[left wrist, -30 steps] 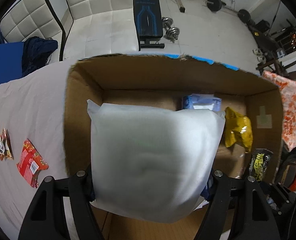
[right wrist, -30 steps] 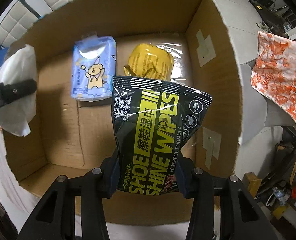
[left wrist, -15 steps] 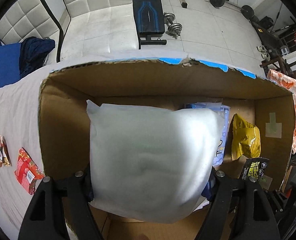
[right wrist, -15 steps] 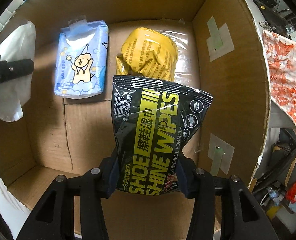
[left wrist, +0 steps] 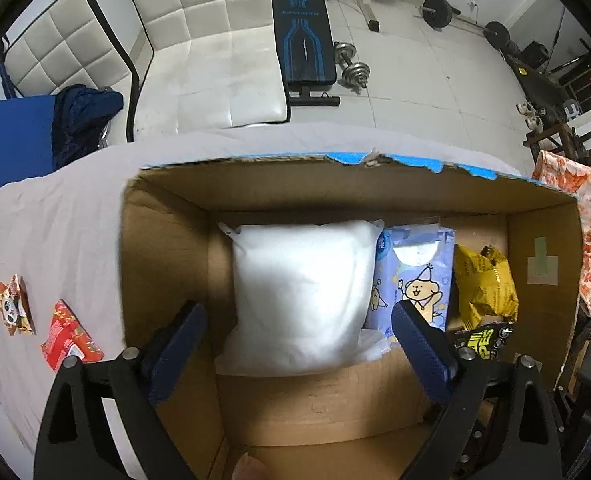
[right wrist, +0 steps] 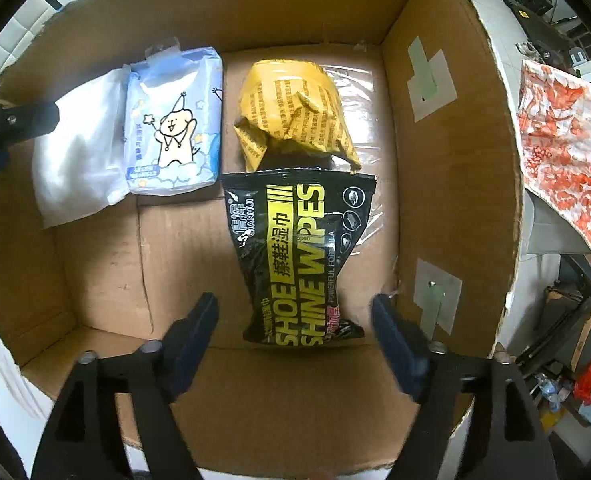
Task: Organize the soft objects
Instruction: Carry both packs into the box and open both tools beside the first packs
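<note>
Currently both tools gape, empty: left tool (left wrist: 297, 320) straddles the white pillow pack (left wrist: 301, 300), right tool (right wrist: 295, 320) the shoe wipes pack (right wrist: 301, 256). Careless withdrawal could snag either pack.

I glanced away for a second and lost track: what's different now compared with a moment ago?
Both packs were let go. The left gripper opened and the white pack now lies in the cardboard box, against the blue cartoon pack. The right gripper opened too, leaving the black shoe wipes pack on the box floor below the yellow pack. The blue and yellow packs stayed put.
</note>
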Motion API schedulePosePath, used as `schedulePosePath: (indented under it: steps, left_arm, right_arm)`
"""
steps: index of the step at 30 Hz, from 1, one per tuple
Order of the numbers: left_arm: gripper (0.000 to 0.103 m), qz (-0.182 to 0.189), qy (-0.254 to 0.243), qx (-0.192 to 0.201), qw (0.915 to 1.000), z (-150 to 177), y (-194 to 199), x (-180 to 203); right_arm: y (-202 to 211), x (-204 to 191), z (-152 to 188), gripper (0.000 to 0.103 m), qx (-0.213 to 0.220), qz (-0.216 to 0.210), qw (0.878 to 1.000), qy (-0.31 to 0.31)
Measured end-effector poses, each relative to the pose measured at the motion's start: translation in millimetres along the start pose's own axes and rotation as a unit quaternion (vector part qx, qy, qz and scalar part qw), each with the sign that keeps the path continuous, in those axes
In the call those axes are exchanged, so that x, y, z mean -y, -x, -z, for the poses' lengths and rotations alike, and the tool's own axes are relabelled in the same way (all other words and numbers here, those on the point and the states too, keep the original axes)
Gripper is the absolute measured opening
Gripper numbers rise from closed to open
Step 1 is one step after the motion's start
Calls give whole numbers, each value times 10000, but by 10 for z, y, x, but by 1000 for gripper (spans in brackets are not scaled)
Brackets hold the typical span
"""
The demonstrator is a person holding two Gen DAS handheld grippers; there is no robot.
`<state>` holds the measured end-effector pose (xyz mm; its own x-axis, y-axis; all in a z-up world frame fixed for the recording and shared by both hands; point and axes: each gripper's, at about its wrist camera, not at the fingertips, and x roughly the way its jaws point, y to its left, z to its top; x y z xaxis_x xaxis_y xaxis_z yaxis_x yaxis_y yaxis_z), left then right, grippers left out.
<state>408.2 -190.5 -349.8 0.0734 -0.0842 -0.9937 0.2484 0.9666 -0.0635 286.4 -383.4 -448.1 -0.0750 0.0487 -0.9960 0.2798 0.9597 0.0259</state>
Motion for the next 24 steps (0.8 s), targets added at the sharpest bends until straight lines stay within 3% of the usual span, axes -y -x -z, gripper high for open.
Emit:
schedulePosePath:
  steps: [2, 8, 11, 24]
  left_arm:
    - [102, 13, -9, 96, 10000, 36, 69, -35]
    - [103, -14, -123, 464, 9988, 282, 348, -110]
    - [103, 102, -22, 540, 9985, 438, 456, -168]
    - [103, -85, -134, 1271, 9918, 1241, 1186, -50]
  right_arm:
    - [49, -2, 30, 98, 52, -79, 10000, -30]
    - [222, -100, 185, 98, 247, -61, 9997, -72]
    - [363, -139, 346, 98, 458, -50, 9989, -65]
    - [1156, -97, 965, 98, 1406, -43, 9900, 91]
